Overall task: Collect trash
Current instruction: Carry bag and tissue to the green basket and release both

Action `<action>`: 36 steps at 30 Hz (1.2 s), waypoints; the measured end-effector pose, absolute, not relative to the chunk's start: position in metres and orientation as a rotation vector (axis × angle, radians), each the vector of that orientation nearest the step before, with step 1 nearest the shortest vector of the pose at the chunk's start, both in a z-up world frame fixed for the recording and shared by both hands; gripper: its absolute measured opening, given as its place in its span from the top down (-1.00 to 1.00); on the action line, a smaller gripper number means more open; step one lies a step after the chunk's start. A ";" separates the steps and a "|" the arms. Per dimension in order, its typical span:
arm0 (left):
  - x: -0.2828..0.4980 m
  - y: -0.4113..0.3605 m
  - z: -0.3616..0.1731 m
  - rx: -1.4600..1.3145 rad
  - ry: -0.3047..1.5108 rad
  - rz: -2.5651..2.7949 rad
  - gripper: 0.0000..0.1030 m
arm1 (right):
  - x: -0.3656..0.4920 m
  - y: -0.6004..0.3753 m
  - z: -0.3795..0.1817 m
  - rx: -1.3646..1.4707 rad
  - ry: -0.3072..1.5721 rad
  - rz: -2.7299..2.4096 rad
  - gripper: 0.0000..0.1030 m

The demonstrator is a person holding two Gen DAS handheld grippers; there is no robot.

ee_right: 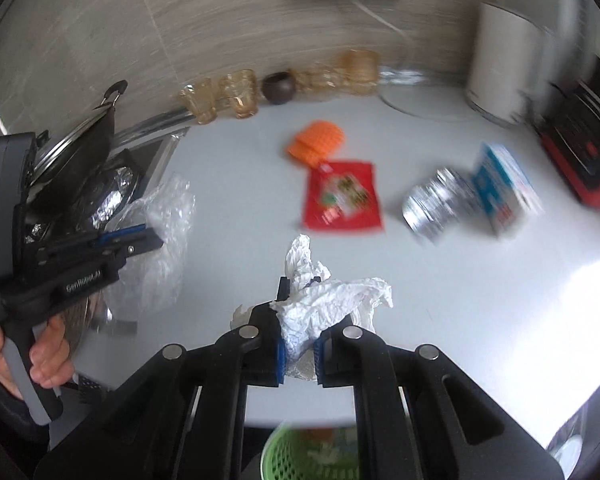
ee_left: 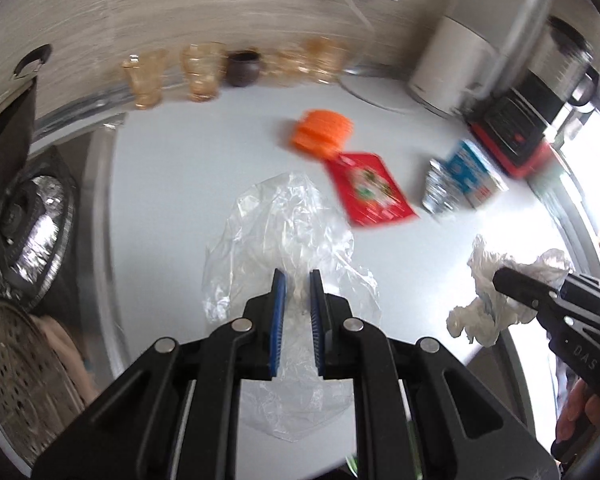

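Note:
My left gripper [ee_left: 298, 280] is shut on a clear plastic bag [ee_left: 284, 232] and holds it above the white counter [ee_left: 172, 168]; it also shows in the right wrist view [ee_right: 140, 238] with the bag [ee_right: 168, 216]. My right gripper [ee_right: 300, 292] is shut on a crumpled white tissue [ee_right: 320, 304], also seen in the left wrist view [ee_left: 496, 292]. On the counter lie a red snack wrapper [ee_left: 370, 190], an orange waffle-like piece [ee_left: 320, 134], a crushed silver can [ee_left: 440, 192] and a blue-white carton [ee_left: 474, 174].
A green mesh bin [ee_right: 312, 456] sits below the counter's front edge. Amber glasses [ee_left: 172, 72] and a dark pot [ee_left: 242, 68] line the back wall. A white kettle [ee_left: 452, 64] and a red-black appliance [ee_left: 516, 132] stand right. A foil-lined stove [ee_left: 32, 232] is left.

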State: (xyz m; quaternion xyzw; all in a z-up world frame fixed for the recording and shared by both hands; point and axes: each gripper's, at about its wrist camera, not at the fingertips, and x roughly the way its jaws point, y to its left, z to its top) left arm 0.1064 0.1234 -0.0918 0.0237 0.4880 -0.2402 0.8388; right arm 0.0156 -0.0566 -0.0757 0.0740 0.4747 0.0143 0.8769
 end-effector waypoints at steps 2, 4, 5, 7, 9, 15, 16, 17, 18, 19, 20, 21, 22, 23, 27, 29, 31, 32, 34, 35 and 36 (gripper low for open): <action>0.088 0.114 -0.092 0.066 1.036 -0.542 0.77 | -0.011 -0.062 -0.079 0.166 0.996 0.018 0.79; 0.069 0.104 -0.095 0.080 1.046 -0.581 0.76 | -0.040 -0.067 -0.086 0.171 1.010 0.000 0.79; 0.059 0.099 -0.097 0.085 1.054 -0.600 0.76 | -0.054 -0.070 -0.089 0.177 1.017 -0.004 0.79; 0.041 0.092 -0.100 0.091 1.071 -0.630 0.76 | -0.077 -0.072 -0.096 0.187 1.030 -0.008 0.79; 0.024 0.085 -0.104 0.103 1.087 -0.647 0.76 | -0.103 -0.075 -0.105 0.192 1.048 -0.007 0.79; -0.009 0.073 -0.113 0.124 1.133 -0.654 0.76 | -0.149 -0.083 -0.136 0.193 1.119 -0.006 0.75; -0.013 0.071 -0.114 0.127 1.135 -0.653 0.76 | -0.154 -0.084 -0.141 0.194 1.127 -0.006 0.74; -0.016 0.070 -0.114 0.130 1.137 -0.652 0.76 | -0.158 -0.086 -0.145 0.194 1.136 -0.005 0.74; -0.022 0.068 -0.115 0.135 1.139 -0.651 0.76 | -0.160 -0.087 -0.149 0.193 1.141 -0.008 0.72; -0.026 0.067 -0.115 0.138 1.140 -0.652 0.76 | -0.162 -0.088 -0.152 0.189 1.145 -0.012 0.70; -0.031 0.065 -0.115 0.144 1.141 -0.652 0.76 | -0.164 -0.089 -0.156 0.187 1.149 -0.010 0.58; -0.034 0.065 -0.115 0.147 1.141 -0.653 0.76 | -0.165 -0.091 -0.159 0.195 1.151 -0.003 0.38; -0.039 0.062 -0.116 0.150 1.144 -0.657 0.76 | -0.166 -0.092 -0.163 0.203 1.154 -0.001 0.28; -0.042 0.060 -0.117 0.152 1.148 -0.661 0.76 | -0.167 -0.092 -0.167 0.208 1.158 -0.002 0.12; -0.056 0.052 -0.124 0.166 1.171 -0.681 0.76 | -0.171 -0.096 -0.169 0.212 1.152 0.000 -0.06; -0.063 0.048 -0.128 0.188 1.178 -0.691 0.76 | -0.175 -0.100 -0.163 0.214 1.129 -0.013 -0.23; -0.071 0.042 -0.133 0.217 1.189 -0.712 0.76 | -0.179 -0.106 -0.157 0.209 1.107 -0.031 -0.32; -0.075 0.038 -0.135 0.230 1.192 -0.721 0.76 | -0.182 -0.111 -0.152 0.207 1.096 -0.043 -0.32; -0.082 0.031 -0.140 0.250 1.205 -0.750 0.76 | -0.185 -0.119 -0.146 0.208 1.081 -0.064 -0.32; -0.086 0.027 -0.143 0.259 1.212 -0.764 0.76 | -0.187 -0.122 -0.144 0.210 1.075 -0.072 -0.32; -0.089 0.023 -0.145 0.270 1.220 -0.779 0.76 | -0.189 -0.127 -0.140 0.213 1.067 -0.082 -0.33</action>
